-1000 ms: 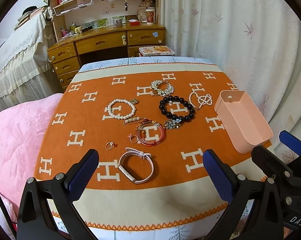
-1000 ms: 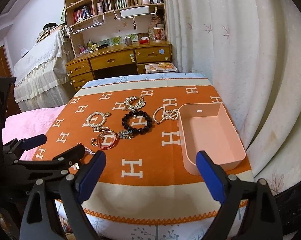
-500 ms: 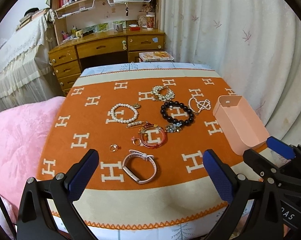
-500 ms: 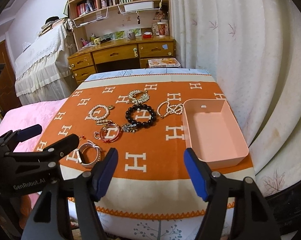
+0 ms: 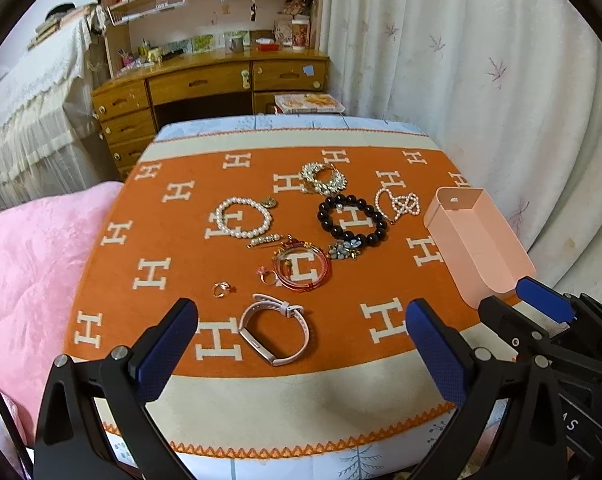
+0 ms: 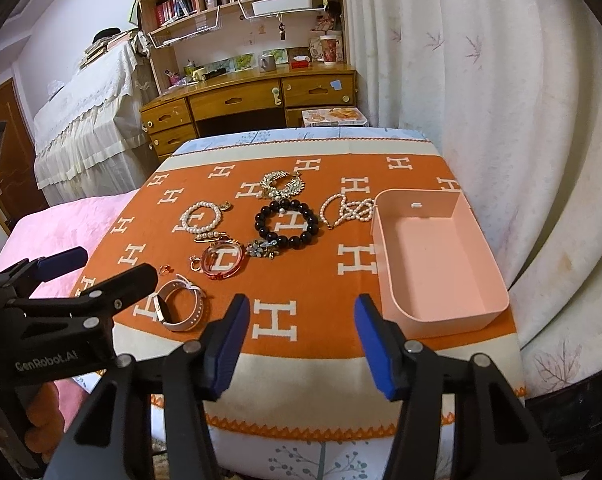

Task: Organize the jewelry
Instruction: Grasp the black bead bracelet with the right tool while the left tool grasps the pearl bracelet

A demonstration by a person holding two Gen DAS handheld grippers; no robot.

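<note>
Left wrist: pink watch [image 5: 275, 330] between parted tongs [image 5: 301, 338].

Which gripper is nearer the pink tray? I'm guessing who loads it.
Right. The right gripper, closing on nothing, hovers just beside the pink tray's near corner; the left gripper hangs over the watch, across the cloth.

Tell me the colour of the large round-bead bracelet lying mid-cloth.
Black, glossy beads: the bead bracelet shows best in the left wrist view.

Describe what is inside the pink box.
The pink box shows only its bare floor and walls; no jewelry is in it. Its near wall hides a thin strip of floor.
</note>
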